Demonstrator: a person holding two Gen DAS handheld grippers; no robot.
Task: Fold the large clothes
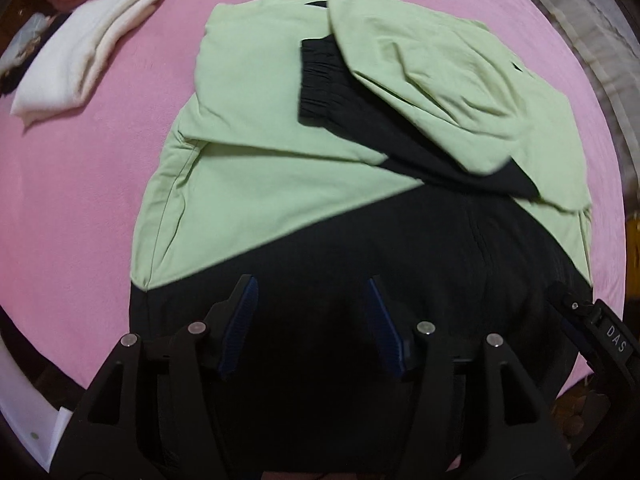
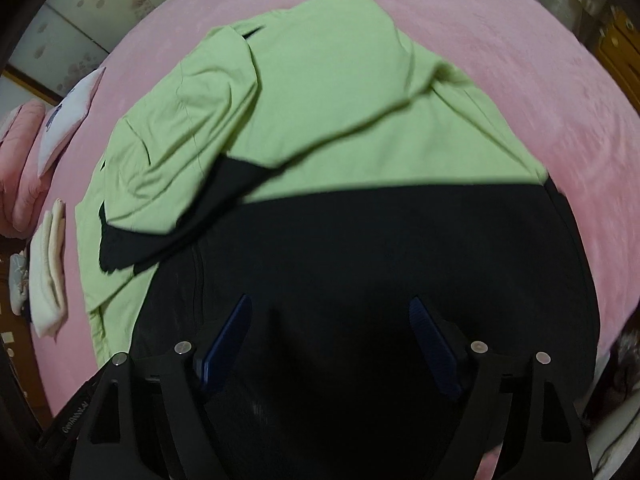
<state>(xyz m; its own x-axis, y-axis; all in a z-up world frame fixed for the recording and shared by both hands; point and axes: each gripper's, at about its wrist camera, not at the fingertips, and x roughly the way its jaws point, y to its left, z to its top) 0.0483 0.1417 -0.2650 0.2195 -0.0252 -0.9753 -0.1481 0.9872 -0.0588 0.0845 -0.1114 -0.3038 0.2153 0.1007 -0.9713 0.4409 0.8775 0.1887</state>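
Pink bedspread (image 1: 80, 200) is filling both views as the work surface. One large green-and-black jacket (image 1: 260, 184) is lying on it, partly folded: two sleeves are crossing over the green upper body, one black cuff (image 1: 316, 80) showing; black lower panel is lying nearest both grippers. Jacket's long axis is running away from the grippers, hem near, collar end far. Key relation: hem strip is sitting directly below and just ahead of both tools, so the next fold, judged, is hem up toward the far end, w/ both hands about equally near, left gripper (image 1: 312, 320) over the hem's left part, right gripper (image 2: 332, 336) over its right part. One folded white cloth (image 1: 80, 52) is lying well apart to the left; one pale pillow (image 2: 72, 116) is resting at the bed's far-left edge. Both grippers: jaws spread, right wider than left, nothing between the pads; each is hovering over black fabric, no pinch.
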